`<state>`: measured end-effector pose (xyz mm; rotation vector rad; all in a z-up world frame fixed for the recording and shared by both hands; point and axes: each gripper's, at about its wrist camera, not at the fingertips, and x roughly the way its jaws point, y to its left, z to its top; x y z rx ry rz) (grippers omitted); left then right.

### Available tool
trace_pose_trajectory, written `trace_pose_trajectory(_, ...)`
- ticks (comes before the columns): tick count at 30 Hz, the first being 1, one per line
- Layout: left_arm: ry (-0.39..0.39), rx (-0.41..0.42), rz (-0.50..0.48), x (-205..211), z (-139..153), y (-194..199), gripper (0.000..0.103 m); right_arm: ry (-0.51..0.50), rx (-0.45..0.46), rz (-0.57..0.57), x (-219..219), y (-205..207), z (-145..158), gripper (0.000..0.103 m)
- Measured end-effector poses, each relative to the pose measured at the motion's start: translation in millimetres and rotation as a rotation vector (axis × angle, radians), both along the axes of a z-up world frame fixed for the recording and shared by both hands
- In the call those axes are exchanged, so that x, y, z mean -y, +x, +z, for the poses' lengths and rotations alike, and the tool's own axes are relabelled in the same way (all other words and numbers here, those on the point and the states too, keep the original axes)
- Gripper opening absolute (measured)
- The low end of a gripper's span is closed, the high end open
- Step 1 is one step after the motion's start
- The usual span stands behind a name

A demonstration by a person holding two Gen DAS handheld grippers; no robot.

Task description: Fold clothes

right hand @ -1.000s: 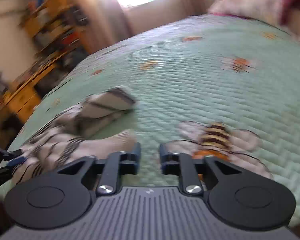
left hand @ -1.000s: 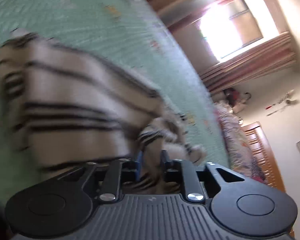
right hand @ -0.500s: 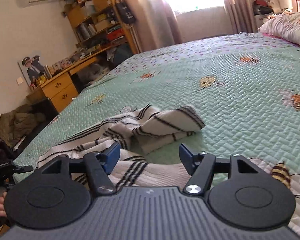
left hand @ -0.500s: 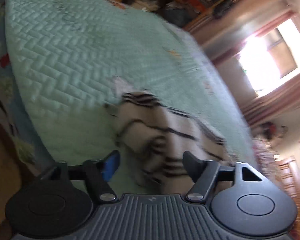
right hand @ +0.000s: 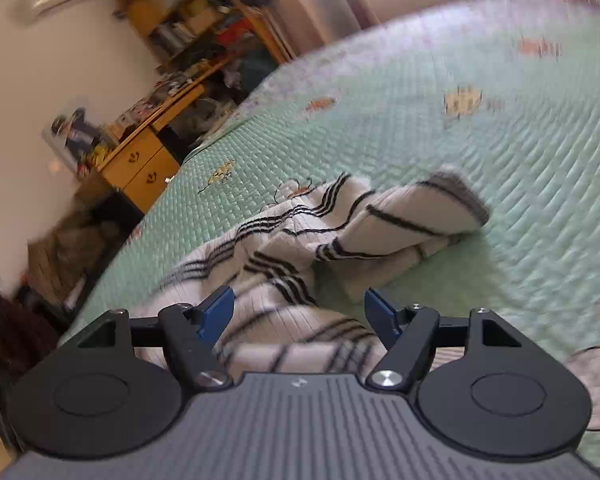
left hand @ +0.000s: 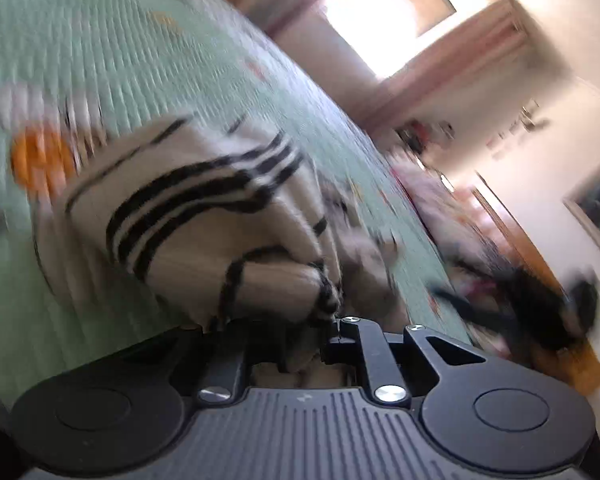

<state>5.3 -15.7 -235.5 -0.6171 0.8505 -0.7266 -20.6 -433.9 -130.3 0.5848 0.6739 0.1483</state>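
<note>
The left gripper has just clenched on the striped garment, bunched between its jaws; the right gripper, just widened, hovers released above the cloth on the green quilt.

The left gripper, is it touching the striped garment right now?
Touching. In the left wrist view the left gripper has its jaws nearly shut with the striped garment bunched between them.
</note>
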Motion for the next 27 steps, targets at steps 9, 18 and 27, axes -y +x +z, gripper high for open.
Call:
trace_pose_trajectory(9, 0.044, -0.053, -0.068, -5.9, -22.9, -25.6, 0.013, -0.273, -0.215, 0.142, -77.7, 136.8, -36.7, 0.085)
trace_pose_trajectory(18, 0.033, -0.038, 0.056, -25.1, -7.4, -37.2, 0.034, -0.198, 0.179, -0.039, -31.5, 29.8, 17.0, 0.016)
trace_pose_trajectory(27, 0.046, 0.065, 0.142, -27.8, 34.2, -33.7, 0.066, -0.42, 0.066, -0.086, 51.8, -160.9, 26.7, 0.016)
